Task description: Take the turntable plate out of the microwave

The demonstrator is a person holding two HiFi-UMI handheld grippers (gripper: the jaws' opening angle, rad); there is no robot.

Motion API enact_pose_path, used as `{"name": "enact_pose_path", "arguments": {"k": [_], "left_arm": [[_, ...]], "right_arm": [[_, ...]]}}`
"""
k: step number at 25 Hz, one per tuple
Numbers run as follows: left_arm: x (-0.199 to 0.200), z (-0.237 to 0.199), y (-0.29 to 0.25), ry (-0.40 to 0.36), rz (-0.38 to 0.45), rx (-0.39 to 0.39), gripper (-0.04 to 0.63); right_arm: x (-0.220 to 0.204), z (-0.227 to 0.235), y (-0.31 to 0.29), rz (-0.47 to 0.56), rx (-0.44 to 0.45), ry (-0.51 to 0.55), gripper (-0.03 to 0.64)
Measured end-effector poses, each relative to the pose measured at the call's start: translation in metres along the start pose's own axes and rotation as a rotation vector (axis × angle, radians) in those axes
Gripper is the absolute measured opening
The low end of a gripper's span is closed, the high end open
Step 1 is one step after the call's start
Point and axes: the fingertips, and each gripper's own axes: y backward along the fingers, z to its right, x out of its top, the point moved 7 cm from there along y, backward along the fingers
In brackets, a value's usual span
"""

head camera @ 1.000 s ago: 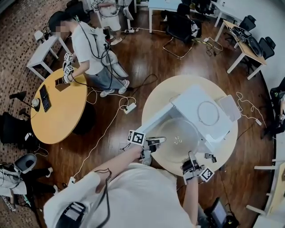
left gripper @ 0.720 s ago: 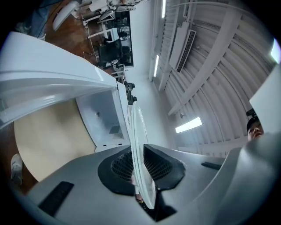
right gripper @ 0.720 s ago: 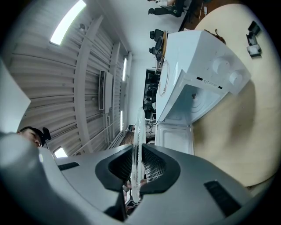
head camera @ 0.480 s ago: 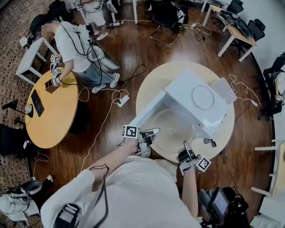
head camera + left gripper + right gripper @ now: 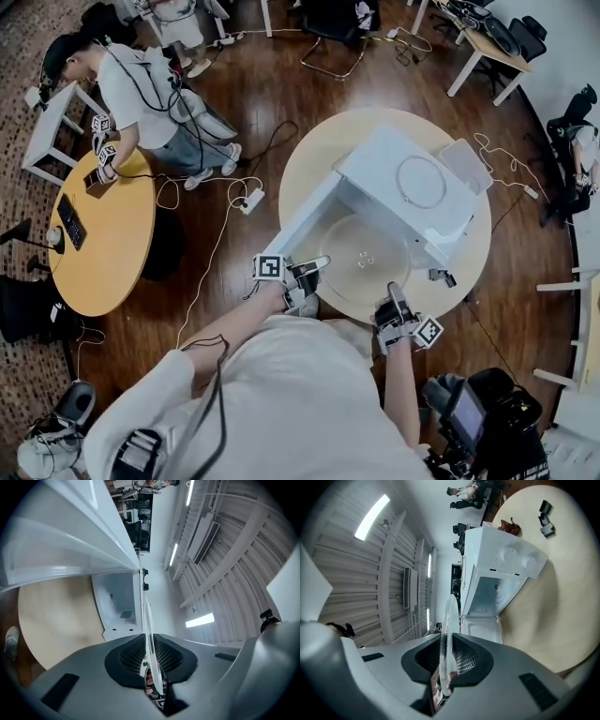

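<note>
Left gripper point(image 5: 151, 645) pinches the turntable plate point(image 5: 146, 616), plain only in its view.

My head view is evenly lit but muted, with a soft sheen on the wooden floor point(image 5: 281, 103) and the pale table point(image 5: 305, 159) nearly shadowless. Its edges bow outward. Both claw views are fisheye circles with black corners. Ceiling light strips point(image 5: 371, 516) blow out white. My left claw point(image 5: 151, 665) and right claw point(image 5: 446, 665) loom soft and unfocused, and the turntable plate point(image 5: 449, 634) glints edge-on.
</note>
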Motion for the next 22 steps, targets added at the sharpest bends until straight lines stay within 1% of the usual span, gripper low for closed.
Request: {"name": "enact_pose_path", "arguments": {"k": [4,7,10,14,17,18,21,22], "left_arm": [[-0.006,-0.012,-0.001,0.003,-0.018,0.056,0.035],[-0.005,-0.019,0.001,-0.034,-0.020,0.104,0.041],[-0.005,-0.024,0.001,-0.045,-0.012,0.133,0.043],[-0.005,-0.033,0.004,-0.033,0.004,0.159,0.055],[-0.008,-0.040,0.004,-0.025,0.001,0.183,0.057],[-0.009,-0.042,0.004,-0.025,-0.003,0.184,0.057],[-0.010,-0.045,0.002,-0.017,-0.007,0.152,0.057],[-0.009,-0.046,0.003,-0.018,-0.005,0.158,0.057]], "right_arm": [[0.001,0.006,0.005,-0.008,-0.013,0.020,0.040],[-0.002,0.009,0.005,-0.006,-0.027,0.019,0.041],[-0.001,0.015,0.006,-0.003,-0.040,0.025,0.041],[0.001,0.023,0.009,-0.001,-0.048,0.028,0.041],[0.003,0.030,0.010,-0.012,-0.050,0.043,0.041],[0.004,0.032,0.011,-0.017,-0.048,0.054,0.041],[0.004,0.035,0.008,-0.030,-0.040,0.072,0.041],[0.004,0.036,0.006,-0.034,-0.041,0.070,0.041]]}}
